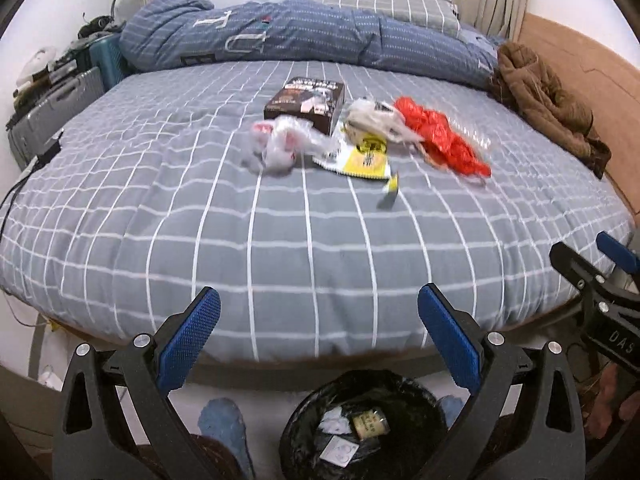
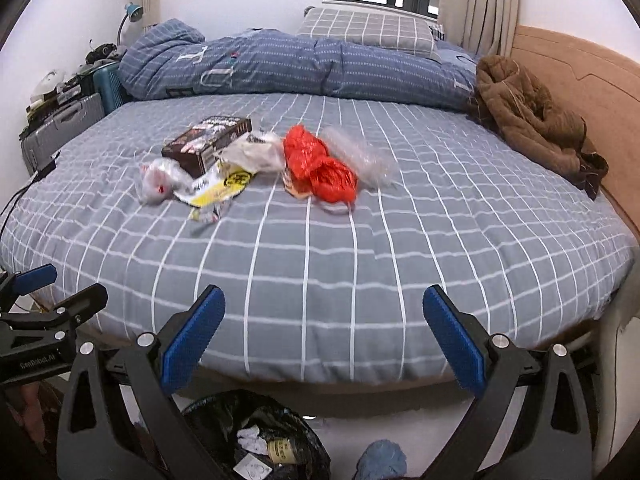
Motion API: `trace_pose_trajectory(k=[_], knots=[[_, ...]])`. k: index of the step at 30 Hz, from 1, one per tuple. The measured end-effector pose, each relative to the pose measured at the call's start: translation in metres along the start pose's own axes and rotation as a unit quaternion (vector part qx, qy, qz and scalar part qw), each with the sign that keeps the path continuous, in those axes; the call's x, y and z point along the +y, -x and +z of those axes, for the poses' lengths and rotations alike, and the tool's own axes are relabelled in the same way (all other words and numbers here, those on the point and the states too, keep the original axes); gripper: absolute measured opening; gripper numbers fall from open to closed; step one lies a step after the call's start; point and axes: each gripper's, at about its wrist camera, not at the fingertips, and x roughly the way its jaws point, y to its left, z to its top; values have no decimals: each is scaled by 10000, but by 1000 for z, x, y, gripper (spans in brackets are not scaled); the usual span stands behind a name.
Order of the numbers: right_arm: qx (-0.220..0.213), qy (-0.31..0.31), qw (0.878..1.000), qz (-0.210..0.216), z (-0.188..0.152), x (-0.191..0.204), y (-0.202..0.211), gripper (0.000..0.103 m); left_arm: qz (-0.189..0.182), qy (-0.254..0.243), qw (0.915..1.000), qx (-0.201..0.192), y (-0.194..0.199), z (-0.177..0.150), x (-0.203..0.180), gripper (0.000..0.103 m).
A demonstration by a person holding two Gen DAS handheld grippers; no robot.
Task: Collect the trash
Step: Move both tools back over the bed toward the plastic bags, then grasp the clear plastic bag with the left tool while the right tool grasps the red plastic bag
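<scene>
Trash lies in a cluster on the grey checked bed: a dark box, a crumpled white-and-pink plastic bag, a yellow wrapper, a whitish crumpled bag and a red plastic bag. In the right wrist view the red bag lies beside clear plastic, with the box to its left. A black-lined bin holding scraps stands on the floor below the bed's near edge. My left gripper and right gripper both hang open and empty, short of the bed.
A rolled blue quilt and a checked pillow lie at the far side. A brown jacket sits against the wooden headboard on the right. Suitcases and clutter stand at the left. Blue slippers rest by the bin.
</scene>
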Motion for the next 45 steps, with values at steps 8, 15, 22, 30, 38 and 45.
trace_pose_trajectory(k=[8, 15, 22, 30, 38, 45], knots=[[-16, 81, 10000, 56, 25, 1, -25, 92, -24, 85, 10000, -42, -19, 27, 3, 97], [51, 99, 9999, 87, 45, 0, -54, 92, 104, 70, 9999, -102, -43, 53, 15, 97], [23, 117, 9999, 84, 70, 1, -84, 92, 134, 158, 9998, -48, -65, 76, 32, 97], [76, 144, 9998, 94, 98, 5, -126, 92, 130, 153, 9998, -35, -87, 101, 41, 97], [148, 176, 9997, 93, 125, 7, -165, 86, 182, 161, 9995, 180, -127, 117, 46, 97], [269, 177, 9994, 126, 140, 5, -198, 78, 131, 136, 9996, 232, -148, 131, 45, 97]])
